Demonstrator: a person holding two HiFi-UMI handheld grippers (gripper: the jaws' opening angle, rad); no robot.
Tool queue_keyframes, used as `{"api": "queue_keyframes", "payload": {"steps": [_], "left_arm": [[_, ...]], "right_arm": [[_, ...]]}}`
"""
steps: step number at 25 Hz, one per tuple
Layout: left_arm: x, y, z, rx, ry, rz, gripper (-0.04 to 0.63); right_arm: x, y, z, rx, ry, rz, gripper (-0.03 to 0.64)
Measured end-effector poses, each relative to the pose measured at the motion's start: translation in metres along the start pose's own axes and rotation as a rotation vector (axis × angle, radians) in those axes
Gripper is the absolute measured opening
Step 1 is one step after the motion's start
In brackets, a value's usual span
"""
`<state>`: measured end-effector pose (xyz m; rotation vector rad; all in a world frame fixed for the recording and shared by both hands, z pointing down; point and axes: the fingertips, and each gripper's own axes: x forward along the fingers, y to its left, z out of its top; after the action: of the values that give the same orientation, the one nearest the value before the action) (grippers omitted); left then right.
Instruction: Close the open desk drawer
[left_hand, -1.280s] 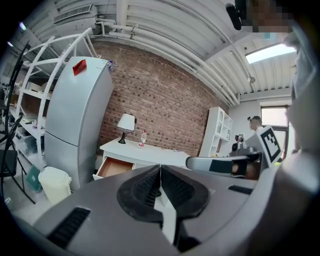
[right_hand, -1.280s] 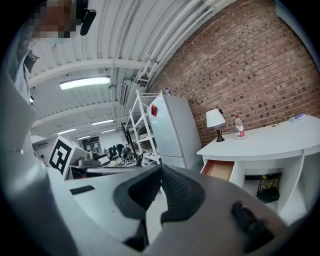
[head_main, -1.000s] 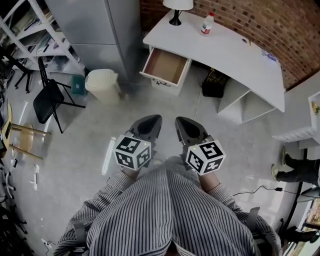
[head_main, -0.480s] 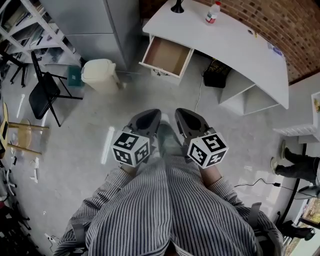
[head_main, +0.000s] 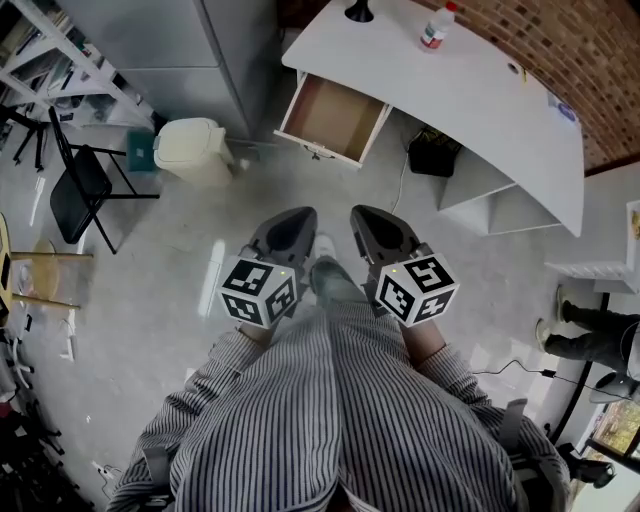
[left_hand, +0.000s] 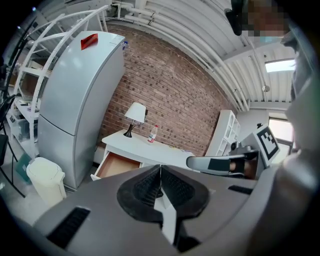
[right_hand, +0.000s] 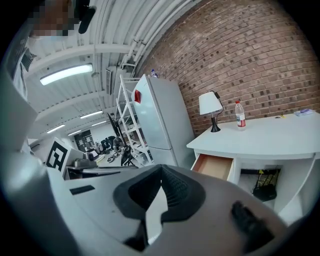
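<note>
Drawer (head_main: 335, 118) open, grippers well short of it.
We find left gripper (head_main: 298, 218) and right gripper (head_main: 368, 218) jaws pressed together, empty; an off-centre push could jam the drawer.

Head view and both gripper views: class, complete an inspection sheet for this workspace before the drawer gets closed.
Surface: white desk, curved top, mostly bare.
Job's things: drawer pulled out at the end nearest the fridge, looks empty; neither gripper is near it.
Clutter: lamp and bottle on the desk; black object under it.
Grippers: left hand-held gripper jaws together, holding nothing; right hand-held gripper the same.
Cables: white cable runs from the desk to the floor; dark cable lies on the floor at right.
Surroundings: brick wall, fridge, bin, black chair, shelving; a person's legs at the right edge.
</note>
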<state>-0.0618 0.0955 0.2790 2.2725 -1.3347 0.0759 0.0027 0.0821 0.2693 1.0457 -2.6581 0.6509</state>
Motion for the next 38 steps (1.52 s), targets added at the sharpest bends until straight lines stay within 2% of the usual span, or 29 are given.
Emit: {"api": "queue_keyframes", "payload": {"steps": [7,13,16,21,24,28,38], "left_arm": [[0.051,0.033,0.028,-0.016,-0.003,0.029,0.015],[0.093,0.053,0.061,-0.005,-0.065,0.037,0.015],[0.115,0.064,0.074,0.002,-0.065,0.047,0.015],[0.149,0.071,0.085,-0.025,-0.066,0.039,0.015],[0.160,0.073,0.086,-0.036,-0.049,0.028,0.015],[0.167,0.084,0.086,-0.016,-0.034,0.058,0.015],[0.172,0.104,0.092,-0.025,-0.021,0.076,0.015]], "right_arm": [[0.050,-0.036,0.031,-0.006,0.020,0.043,0.015],[0.085,-0.071,0.059,-0.009,0.024,0.073,0.015],[0.102,-0.088,0.071,-0.012,0.024,0.087,0.015],[0.120,-0.113,0.084,0.043,0.024,0.132,0.015],[0.129,-0.120,0.089,0.051,0.019,0.142,0.015],[0.136,-0.124,0.090,0.048,0.025,0.145,0.015],[0.151,-0.134,0.086,0.077,0.040,0.111,0.015]]}}
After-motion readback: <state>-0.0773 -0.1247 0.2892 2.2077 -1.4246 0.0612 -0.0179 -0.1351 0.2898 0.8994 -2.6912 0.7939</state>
